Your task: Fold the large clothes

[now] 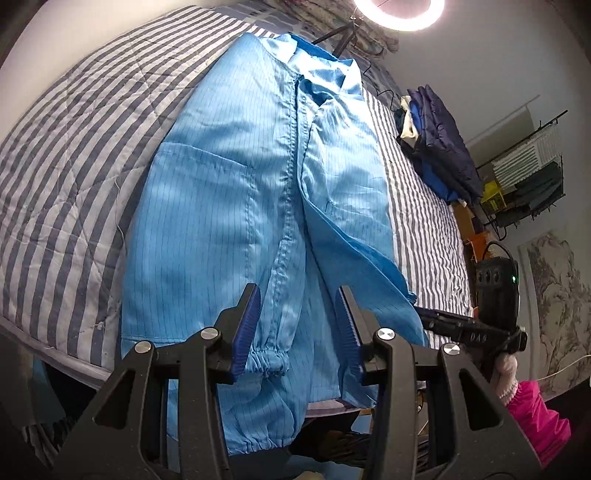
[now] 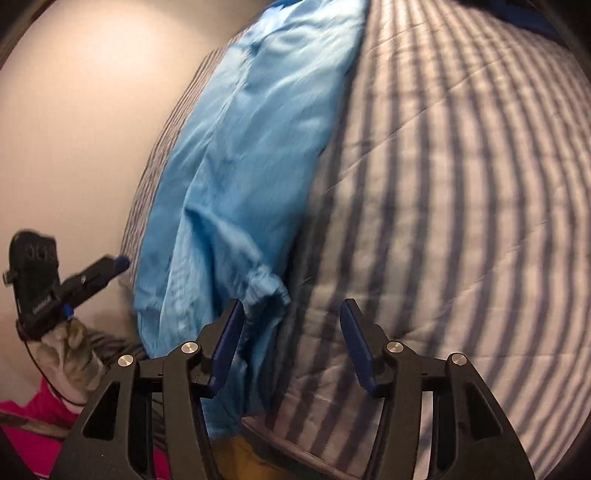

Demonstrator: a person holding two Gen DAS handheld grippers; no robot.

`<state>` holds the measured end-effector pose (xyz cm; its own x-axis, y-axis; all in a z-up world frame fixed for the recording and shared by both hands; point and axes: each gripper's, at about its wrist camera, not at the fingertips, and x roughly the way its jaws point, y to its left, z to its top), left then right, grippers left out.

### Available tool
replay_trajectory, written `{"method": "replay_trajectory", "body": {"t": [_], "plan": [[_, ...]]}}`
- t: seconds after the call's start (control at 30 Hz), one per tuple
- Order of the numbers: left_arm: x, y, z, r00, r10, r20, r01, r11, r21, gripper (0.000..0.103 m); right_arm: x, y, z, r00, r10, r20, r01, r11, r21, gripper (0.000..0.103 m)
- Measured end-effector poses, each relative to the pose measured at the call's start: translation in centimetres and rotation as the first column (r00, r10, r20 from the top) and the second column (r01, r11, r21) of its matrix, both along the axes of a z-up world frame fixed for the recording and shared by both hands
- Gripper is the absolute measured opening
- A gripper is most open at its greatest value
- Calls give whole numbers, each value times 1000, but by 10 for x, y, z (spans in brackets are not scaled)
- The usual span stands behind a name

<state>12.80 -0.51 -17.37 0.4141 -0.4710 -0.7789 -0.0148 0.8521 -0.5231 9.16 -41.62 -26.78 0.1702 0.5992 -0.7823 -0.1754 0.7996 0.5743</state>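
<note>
My left tool (image 1: 300, 328) released above the blue coat's (image 1: 236, 192) sleeve cuff (image 1: 266, 362), my right tool (image 2: 291, 345) released beside it, coat flat on striped bed (image 1: 66, 147).

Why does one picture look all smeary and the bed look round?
The right wrist view is motion-blurred, smearing the blue coat and striped quilt; the left wrist view is sharp, with glare from the ring light; the fisheye lenses bend the flat bed in both views.

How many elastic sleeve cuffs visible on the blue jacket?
2 in the left wrist view. One gathered elastic cuff lies between the left tool's open fingers; the other hangs lower over the striped quilted bed's edge. More may be hidden underneath.
</note>
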Motion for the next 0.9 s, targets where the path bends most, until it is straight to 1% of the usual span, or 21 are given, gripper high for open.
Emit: {"method": "replay_trajectory", "body": {"t": [0.03,0.07,0.1,0.27,0.33,0.37,0.4,0.47,0.53,0.63,0.7,0.77,0.8,0.87,0.9], "plan": [[0,1,-1,1000,3,-2,-3,1000,1,42,-2,7,2,1000,26,4,-26,1000,-11,44],[0,3,-1,1000,7,-3,-7,1000,2,42,-5,14,5,998,61,11,-61,998,0,17],[1,5,-1,1000,11,-2,-11,1000,2,42,-9,21,10,997,82,14,-82,997,-5,5],[-1,22,1,999,49,0,-49,999,-14,42,-28,43,50,985,120,125,-108,989,-100,4],[-2,28,2,998,62,1,-62,998,-20,42,-40,67,67,967,182,179,-150,973,-176,4],[-2,30,3,998,68,3,-68,997,-22,42,-41,78,70,960,204,190,-167,967,-193,4],[-3,34,5,997,76,5,-75,997,-24,42,-48,94,76,946,251,207,-205,954,-220,4],[-4,40,7,996,90,10,-90,996,-28,42,-54,119,81,923,317,220,-257,931,-261,4],[-5,45,9,995,103,11,-103,994,-29,42,-54,145,73,911,356,206,-296,915,-273,4],[-4,49,9,994,106,7,-106,994,-24,42,-48,172,40,919,380,100,-350,907,-235,8],[-5,52,8,995,102,5,-102,995,-10,42,-56,176,24,916,399,47,-377,894,-243,11],[-7,56,5,995,103,2,-103,995,4,42,-66,170,22,915,402,20,-389,897,-210,11],[-8,59,1,994,109,-6,-109,994,9,42,-72,159,25,921,391,11,-382,906,-180,11],[-10,68,-6,991,128,-30,-127,992,13,42,-77,135,35,940,341,17,-335,932,-138,12],[-13,73,-10,989,139,-39,-139,990,17,44,-79,119,41,956,293,27,-288,951,-114,13]]}}
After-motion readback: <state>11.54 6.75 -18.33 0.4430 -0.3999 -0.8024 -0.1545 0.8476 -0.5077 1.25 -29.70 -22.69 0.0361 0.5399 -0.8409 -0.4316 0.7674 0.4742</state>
